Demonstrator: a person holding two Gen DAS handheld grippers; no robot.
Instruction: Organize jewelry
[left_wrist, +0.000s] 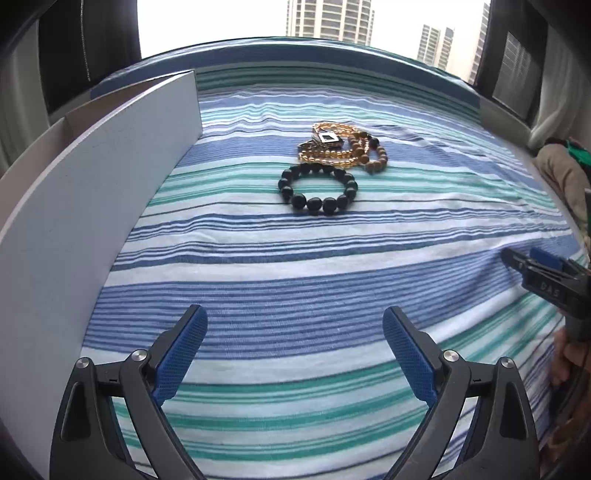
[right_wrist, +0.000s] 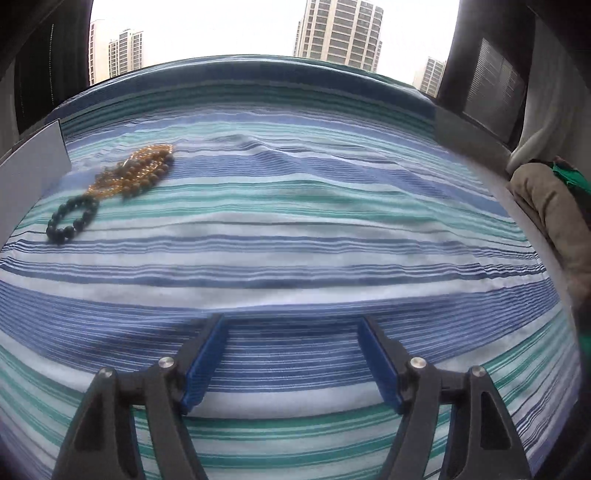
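A striped sheet (left_wrist: 295, 266) in blue, teal and white carries everything. Toward its far edge, left of the middle, lies the jewelry: a black bracelet (left_wrist: 318, 189) of round dark beads lies flat as an open ring, nearest of the pieces, and just behind it sits a heap of amber beads (left_wrist: 332, 146) tangled with a brown bracelet (left_wrist: 373, 157) — a small square pendant (left_wrist: 328, 138) rests on top of the heap. The black bracelet touches or nearly touches the amber strand at its far side; which, I cannot tell. In the right wrist view the same pieces show at the far left, black bracelet (right_wrist: 72, 220) in front, amber beads (right_wrist: 129, 171) behind, somewhat blurred. A white board (left_wrist: 96, 206) stands upright along the sheet's left edge, close to the jewelry but apart from it. The left gripper (left_wrist: 294, 325) hovers over the near part of the sheet, jaws wide and empty, the jewelry well ahead of it. The right gripper (right_wrist: 292, 325) is low over the near-right part — its jaws fairly wide too, with nothing between them. At the right edge lies a beige bundle (right_wrist: 554, 218) of cloth. Beyond the far edge, a window shows tall towers (right_wrist: 340, 29).
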